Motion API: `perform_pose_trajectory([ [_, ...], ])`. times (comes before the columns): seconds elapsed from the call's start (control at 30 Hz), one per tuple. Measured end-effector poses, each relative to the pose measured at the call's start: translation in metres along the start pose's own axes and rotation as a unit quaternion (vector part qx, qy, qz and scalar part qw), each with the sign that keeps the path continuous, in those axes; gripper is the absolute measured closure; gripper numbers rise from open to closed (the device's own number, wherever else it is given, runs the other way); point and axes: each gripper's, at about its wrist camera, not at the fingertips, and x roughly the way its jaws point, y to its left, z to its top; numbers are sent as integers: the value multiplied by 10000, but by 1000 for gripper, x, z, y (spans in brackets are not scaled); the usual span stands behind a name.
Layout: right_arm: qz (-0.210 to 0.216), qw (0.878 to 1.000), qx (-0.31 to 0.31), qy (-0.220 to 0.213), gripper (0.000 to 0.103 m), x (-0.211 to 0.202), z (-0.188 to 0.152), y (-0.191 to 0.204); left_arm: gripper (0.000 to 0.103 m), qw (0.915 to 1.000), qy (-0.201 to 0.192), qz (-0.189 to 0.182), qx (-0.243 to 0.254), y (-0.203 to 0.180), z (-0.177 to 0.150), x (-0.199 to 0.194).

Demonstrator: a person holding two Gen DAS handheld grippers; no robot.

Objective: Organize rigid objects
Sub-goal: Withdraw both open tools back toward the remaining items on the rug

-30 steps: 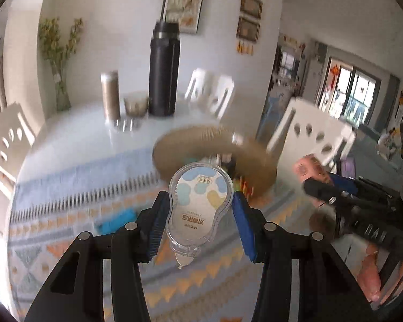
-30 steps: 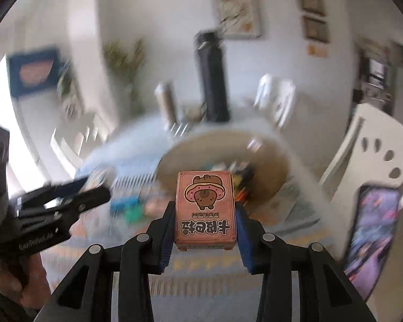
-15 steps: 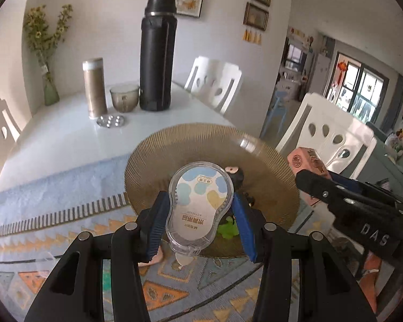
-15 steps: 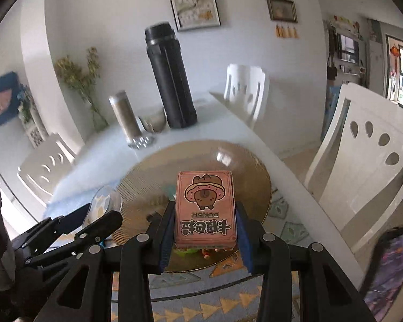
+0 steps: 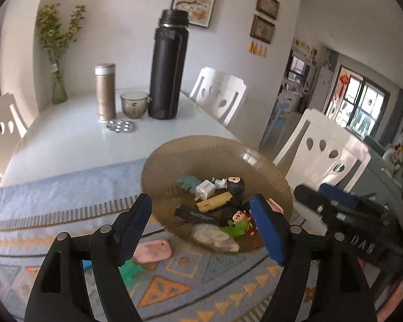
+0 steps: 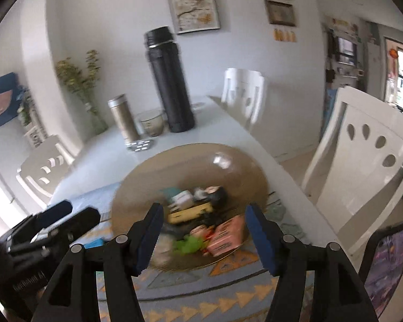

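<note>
Right now I count one desk [image 5: 67,145], white-topped, with one patterned mat [image 5: 67,187] over its near end. One ribbed brown bowl [image 5: 201,155] sits on the mat's far right part, and it holds the sorted pieces.

On the far desk stand one tall black flask [image 5: 169,69], one gold tumbler [image 5: 105,92], one glass cup [image 5: 135,104] between them and one small metal lid [image 5: 120,126] in front. One vase with yellow flowers [image 5: 57,53] stands at the back left. I count three white chairs around the desk in the left view; the left one [image 5: 0,128] is cut off by the frame.

Both tongs hang above the bowl's near rim. My left tongs [image 5: 205,226] are spread wide and carry nothing; my right tongs [image 6: 205,237] are equally wide and bare.

Inside the bowl, the pink card box [image 6: 227,234] lies at the near right, largely hidden behind the blue pad in the left view. The clear case [image 5: 215,237] lies at the near edge, blurred. I also make out one white charger [image 5: 205,189], one yellow bar [image 5: 213,201], one black stick [image 5: 197,214], one green figure [image 5: 237,225] and one dark round-headed figure [image 5: 235,185]; the rest is too tangled to count.

On the mat outside the bowl lie one pink eraser-like block [image 5: 153,251] and one green piece [image 5: 130,269], partly hidden by my left tongs. The right view is motion-blurred.
</note>
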Motion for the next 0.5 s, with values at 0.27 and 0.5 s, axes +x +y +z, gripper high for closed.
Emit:
perform_pose_trajectory([
  [0.27, 827, 9923, -854, 336, 40, -17, -49, 80, 28, 9953, -402, 567, -669, 55, -28, -95],
  [0.5, 1153, 9788, -1531, 722, 40, 12, -112, 127, 15, 9831, -163, 1315, -1266, 104, -95, -123],
])
